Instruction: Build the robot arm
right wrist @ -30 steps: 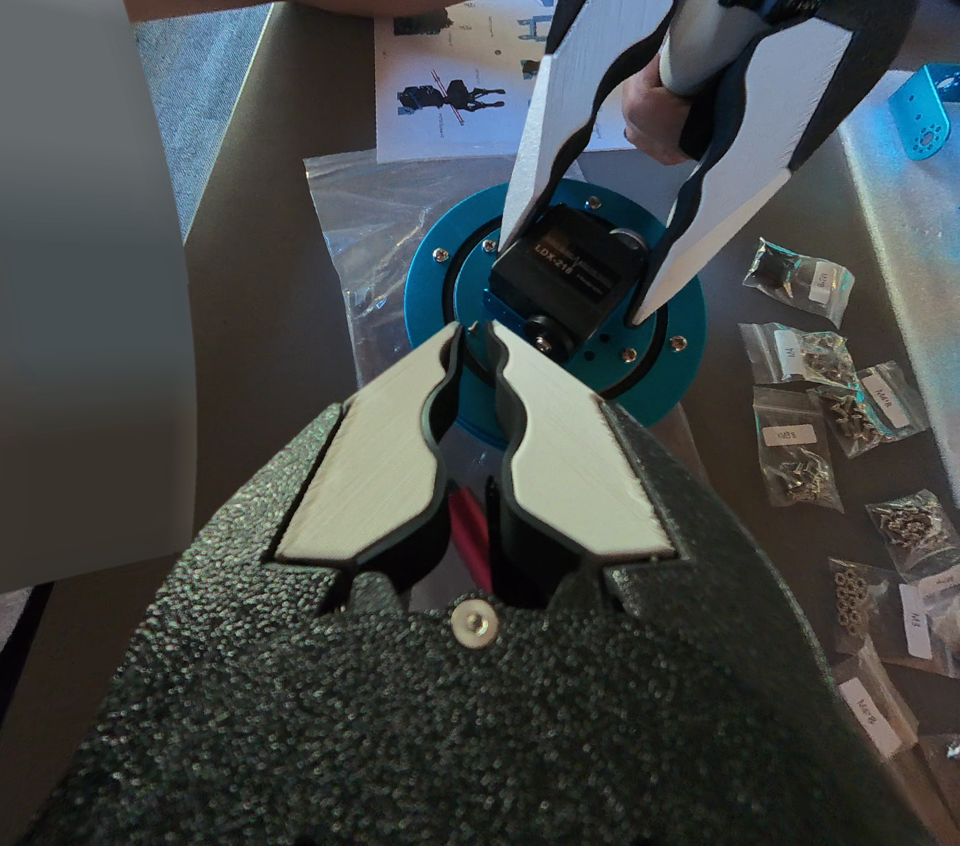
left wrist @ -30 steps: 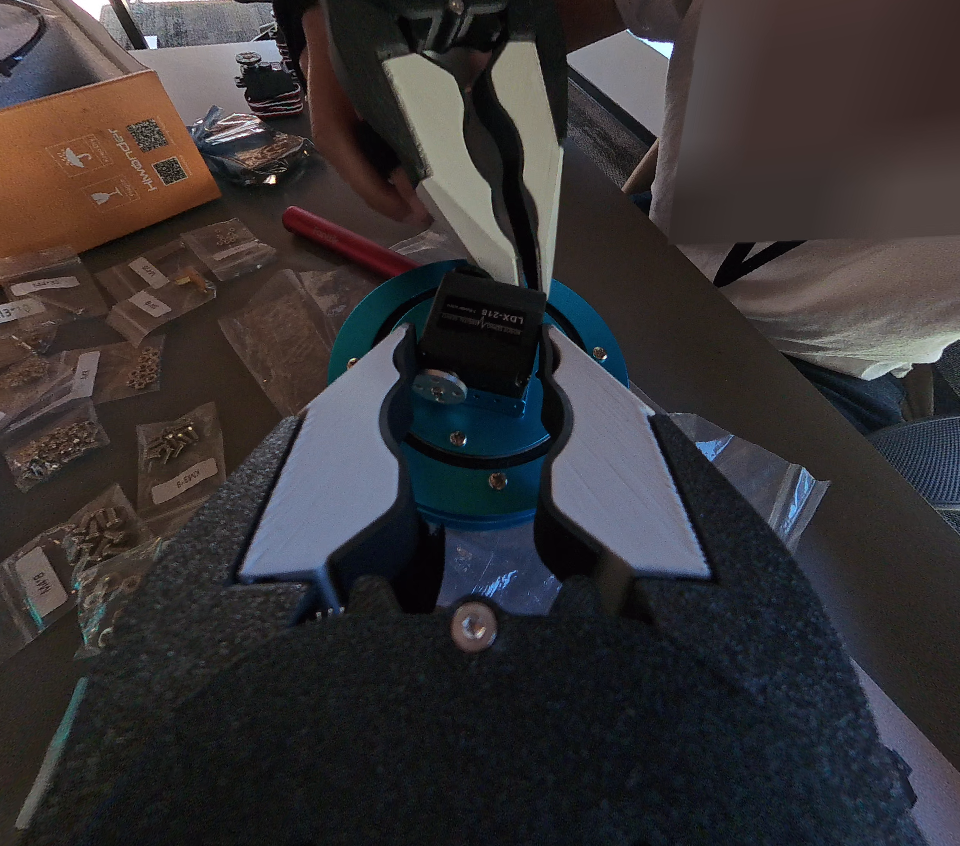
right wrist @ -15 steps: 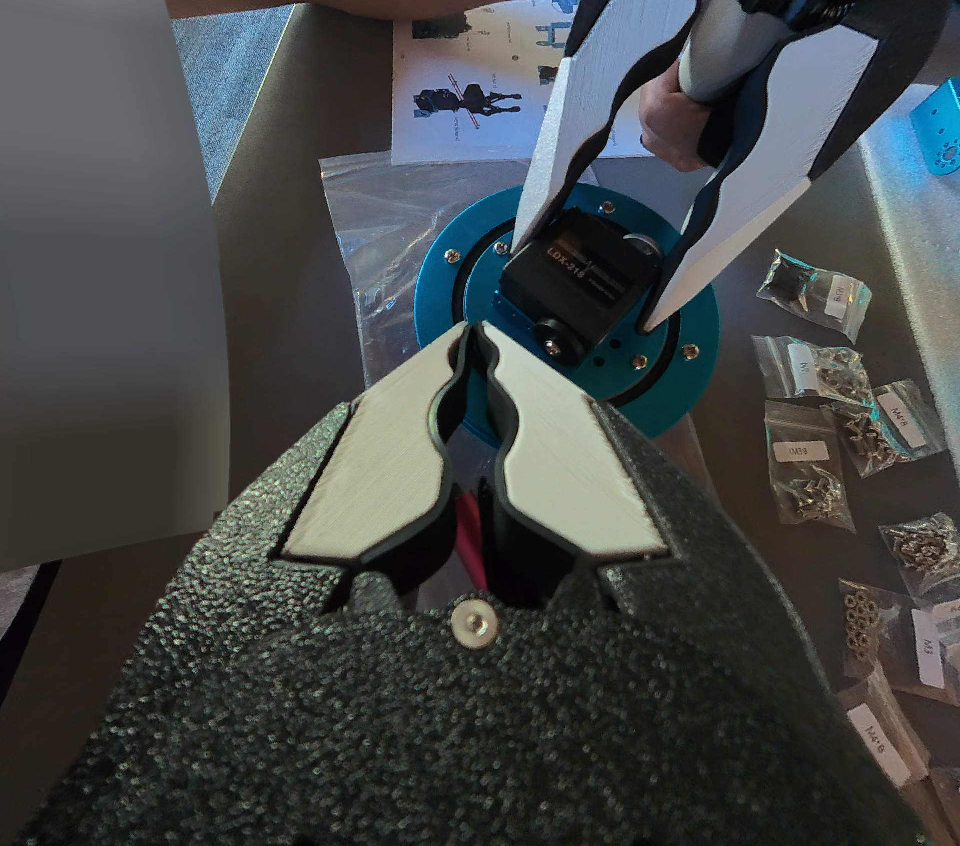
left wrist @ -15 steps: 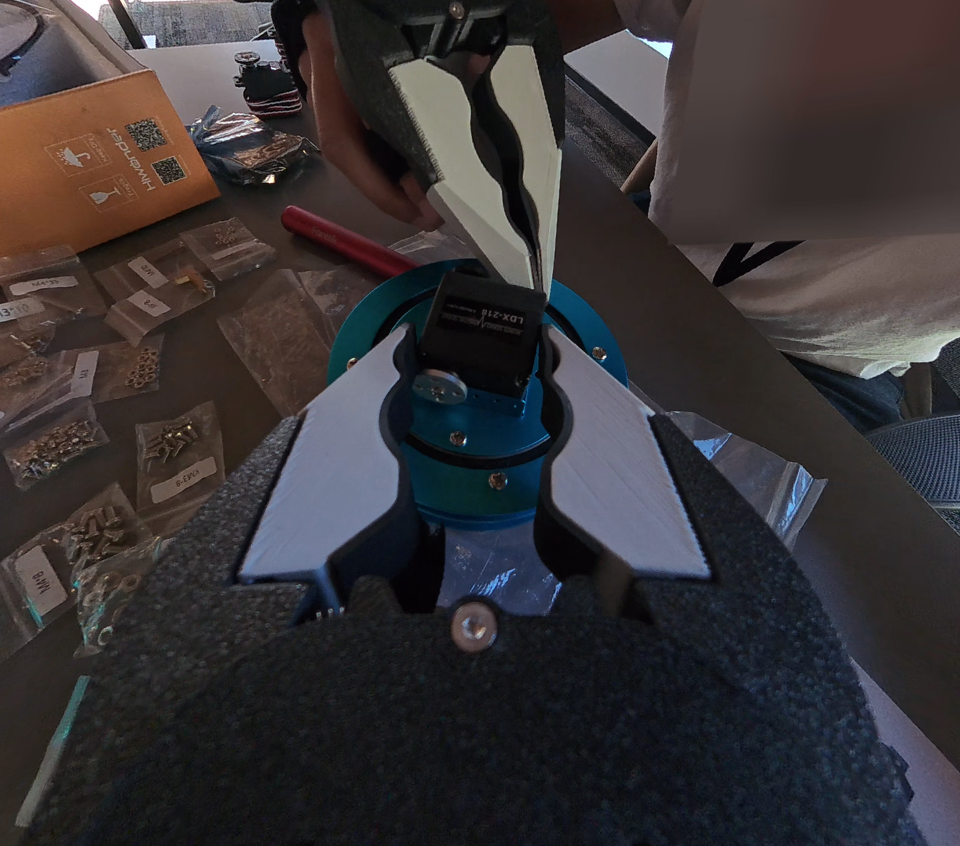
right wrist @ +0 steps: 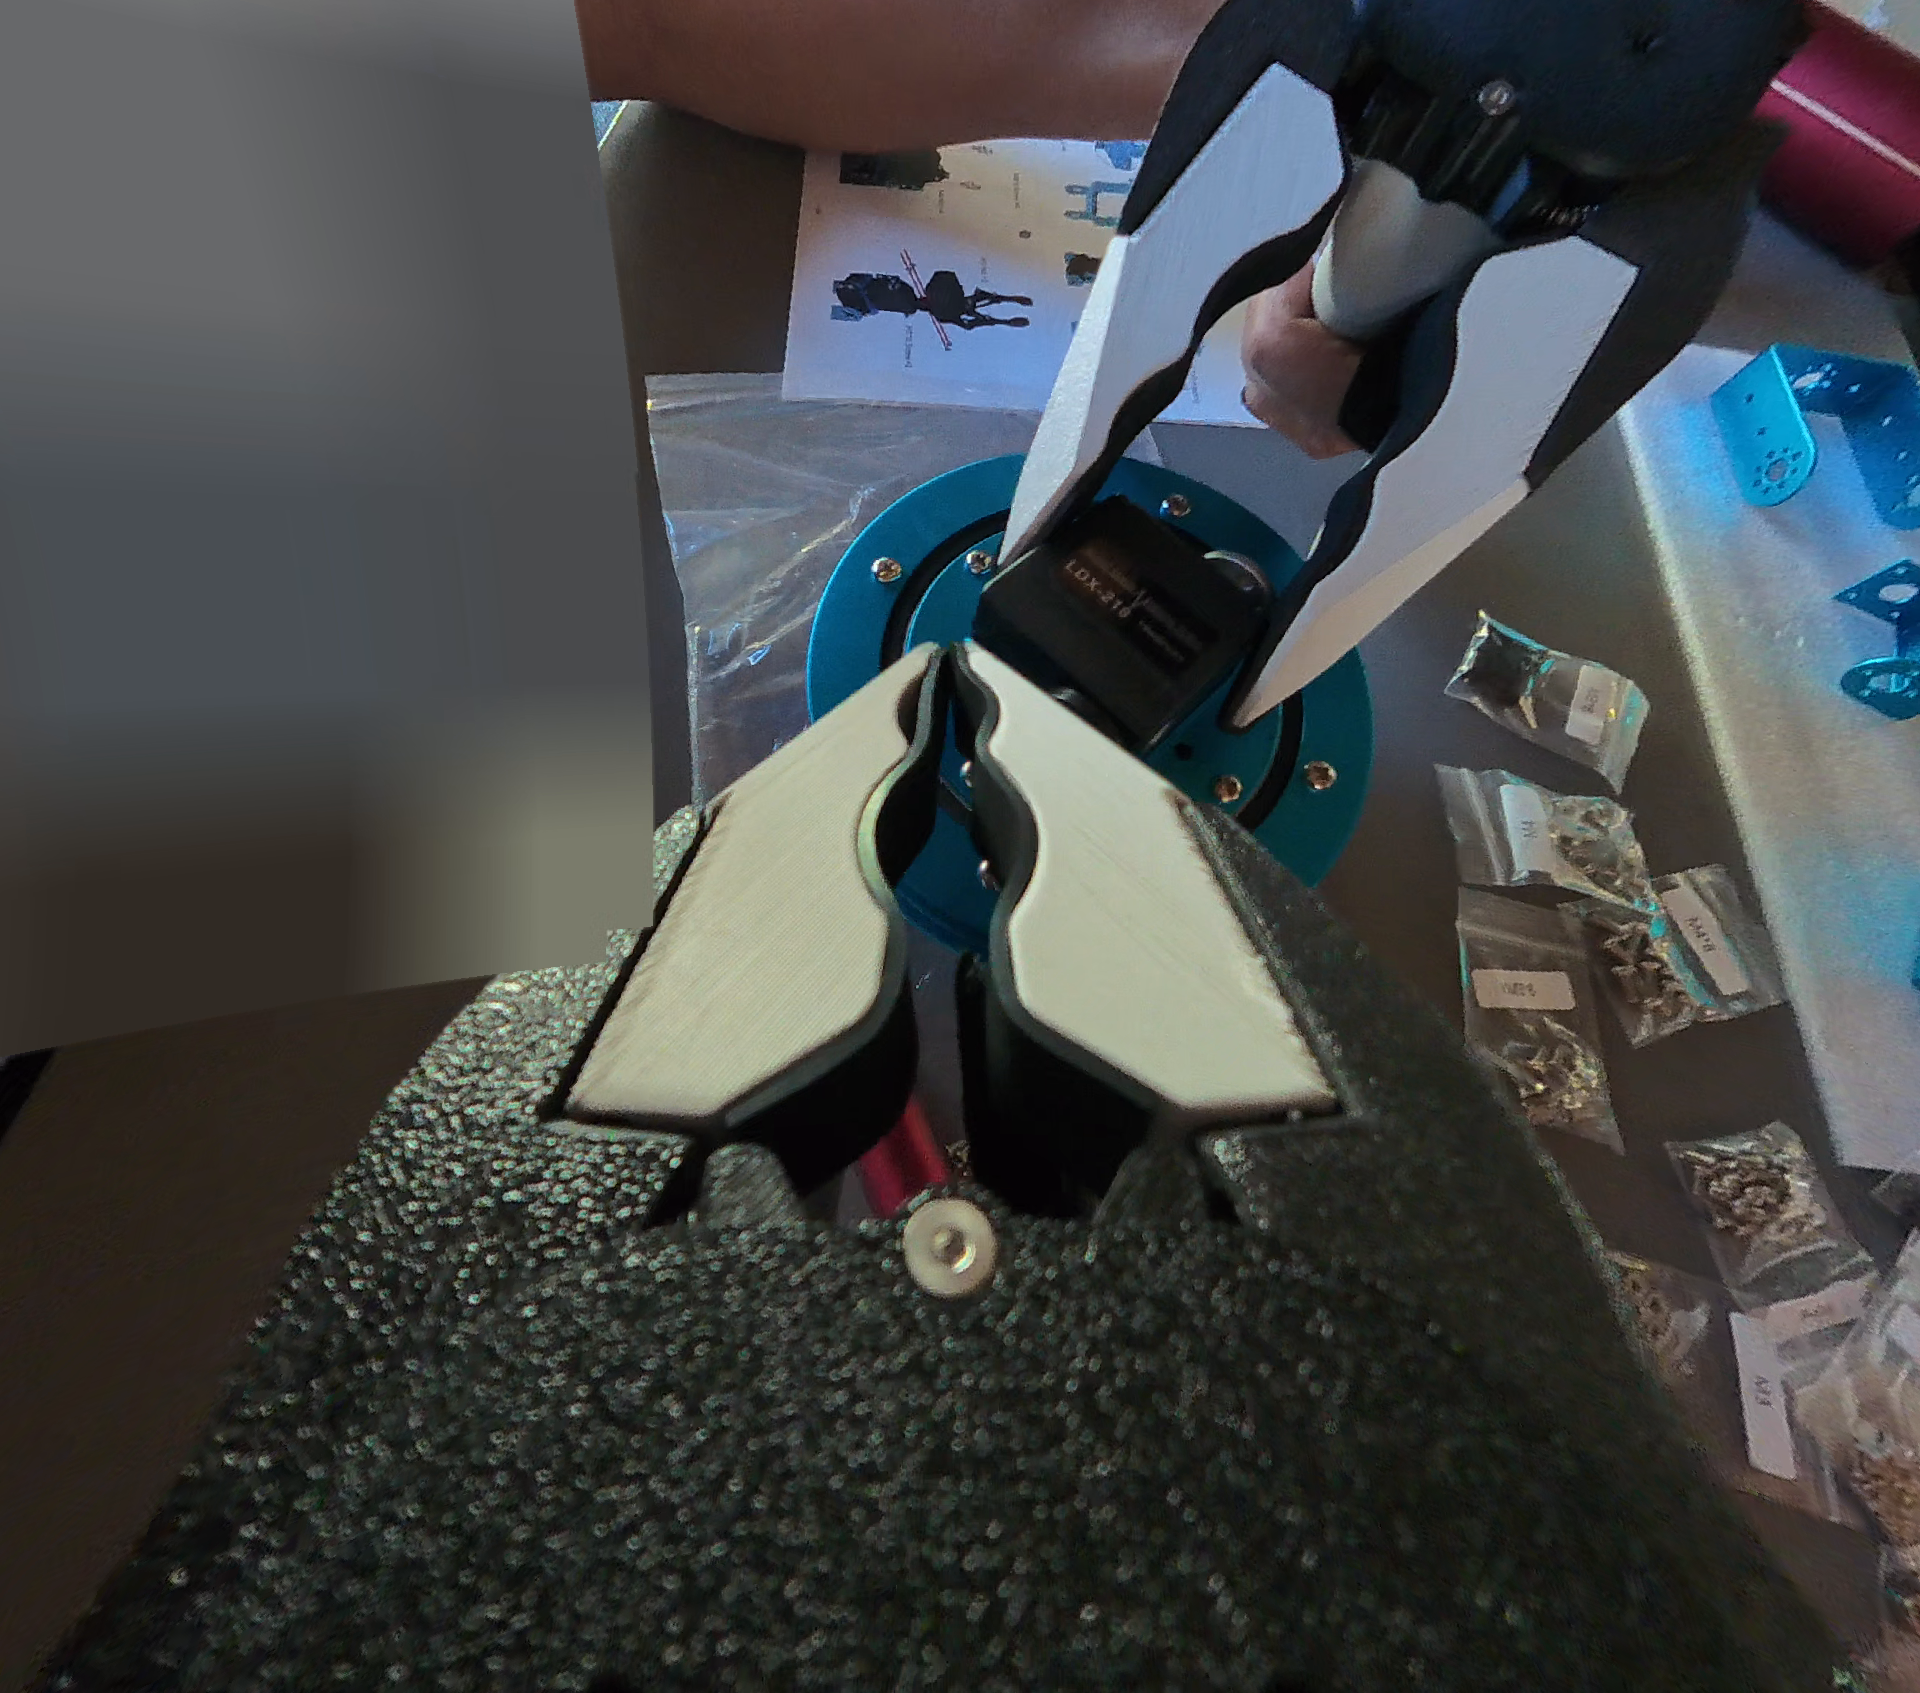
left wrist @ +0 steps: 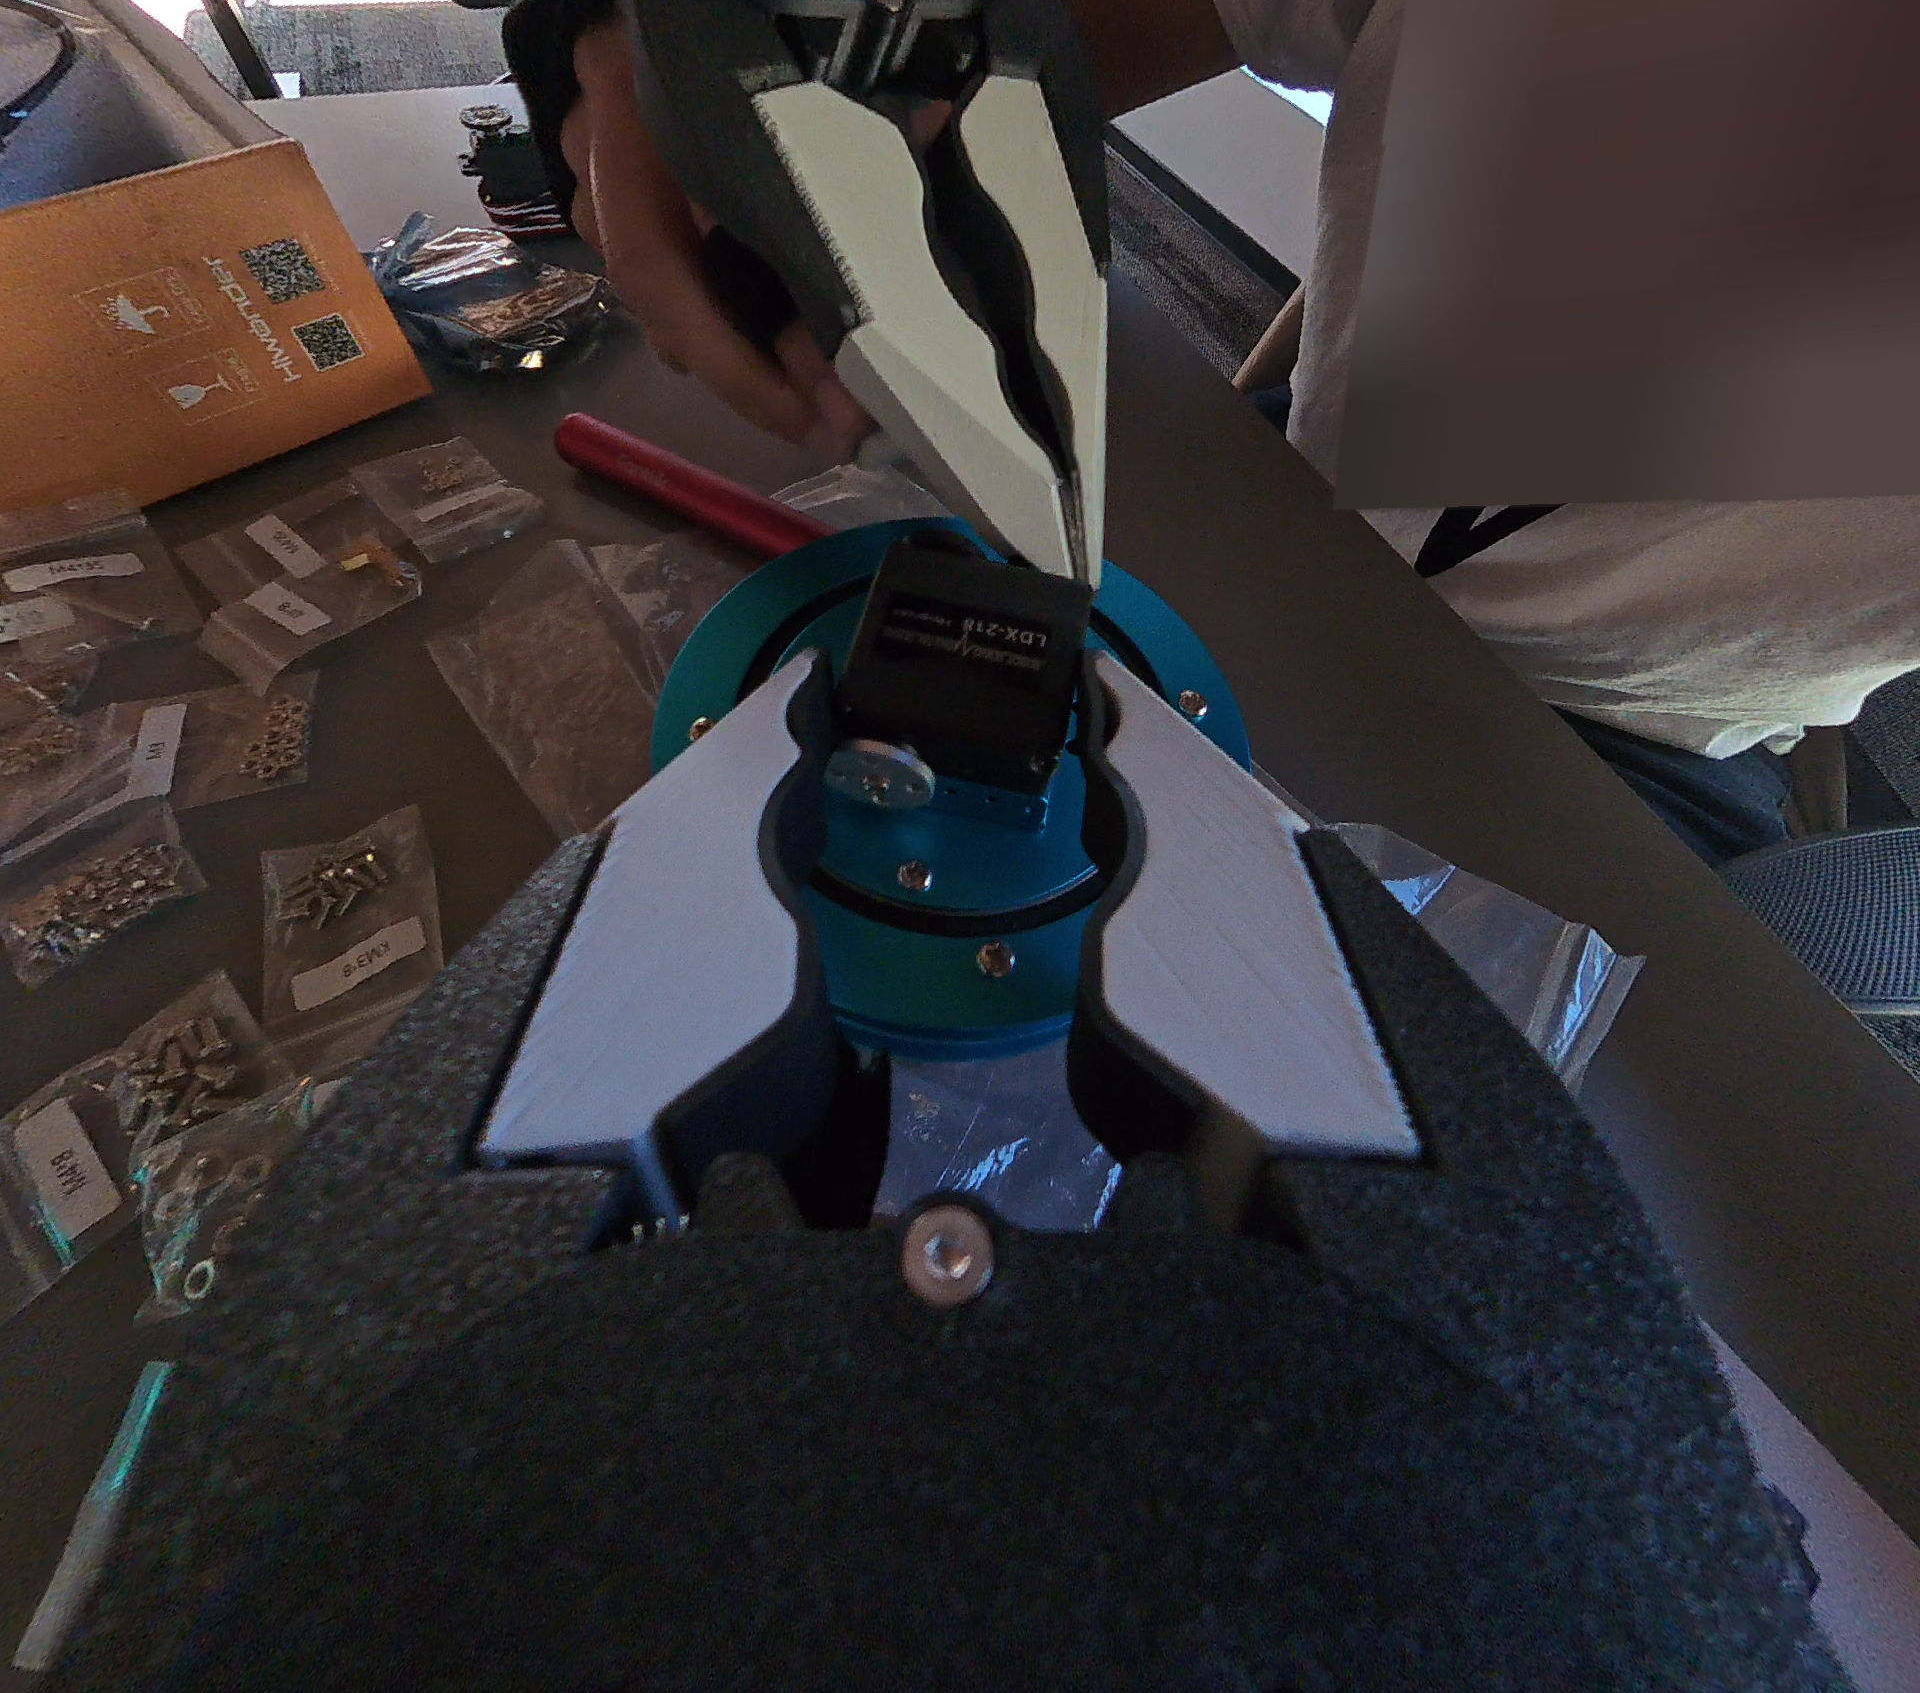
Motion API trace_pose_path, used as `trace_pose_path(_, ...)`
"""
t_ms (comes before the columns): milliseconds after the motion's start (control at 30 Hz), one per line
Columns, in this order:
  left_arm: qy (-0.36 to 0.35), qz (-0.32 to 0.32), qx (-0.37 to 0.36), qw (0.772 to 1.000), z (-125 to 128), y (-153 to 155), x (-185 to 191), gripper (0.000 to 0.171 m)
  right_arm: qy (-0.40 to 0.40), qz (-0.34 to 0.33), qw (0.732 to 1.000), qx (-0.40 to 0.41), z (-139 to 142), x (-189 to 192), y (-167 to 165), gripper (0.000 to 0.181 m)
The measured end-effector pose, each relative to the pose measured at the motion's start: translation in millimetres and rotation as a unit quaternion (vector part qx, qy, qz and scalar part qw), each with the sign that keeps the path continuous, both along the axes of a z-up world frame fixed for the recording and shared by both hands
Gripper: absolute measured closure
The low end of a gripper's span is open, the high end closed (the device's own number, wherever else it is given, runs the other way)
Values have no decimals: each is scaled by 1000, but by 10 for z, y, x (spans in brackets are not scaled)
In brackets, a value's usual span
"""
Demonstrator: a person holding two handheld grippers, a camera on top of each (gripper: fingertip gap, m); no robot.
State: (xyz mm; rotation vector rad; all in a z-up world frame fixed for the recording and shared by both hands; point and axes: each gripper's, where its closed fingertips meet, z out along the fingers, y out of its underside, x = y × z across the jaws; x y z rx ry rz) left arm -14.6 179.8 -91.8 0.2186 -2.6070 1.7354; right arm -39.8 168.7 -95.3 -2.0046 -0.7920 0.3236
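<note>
Change: over the last sec the right gripper (right wrist: 948, 656) had narrowed from a slim gap to tips meeting. It was pinched shut at the far top edge of the black servo (left wrist: 961, 667), at approx 1 o'clock on it in the left wrist view. Couldn't tell if anything was caught between the tips. Its cam had also lifted and tilted a bit.

The left gripper (left wrist: 961, 687) hadn't moved. It was spread wide and straddling the servo, one finger at 9 o'clock and one at 3. In the right wrist view one tip touched the servo's upper corner and the other sat on the teal disc (right wrist: 1309, 770) just beside the body. It looked more like a bracket than a firm clamp.

The servo stood tilted at the centre of the disc, with its silver horn facing 7 o'clock in the left wrist view.

Surface, left wrist view: a dark table (left wrist: 1351, 708), with a clear plastic bag (left wrist: 1475, 937) under the disc.
- Red tool handle (left wrist: 675, 480) at 11 o'clock of the disc.
- Cardboard box (left wrist: 156, 313) at 10.
- Small bags of screws (left wrist: 343, 905) spread from 8 to 10.

Right wrist view: a printed sheet (right wrist: 914, 293) lay at 12 o'clock of the disc, and blue brackets (right wrist: 1808, 428) at 2.

Room: a bright window and railing were at the back. A person in a white tee sat at the table edge, with an office chair at 3 to 4 o'clock.
</note>
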Motion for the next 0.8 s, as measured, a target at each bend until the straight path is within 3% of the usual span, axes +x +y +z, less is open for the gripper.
trace_pose_path(800, -7, 1, 6, 1000, -9, -4, 1, 125, -21, 1, 1000, 20, -32, -2, 14, 181)
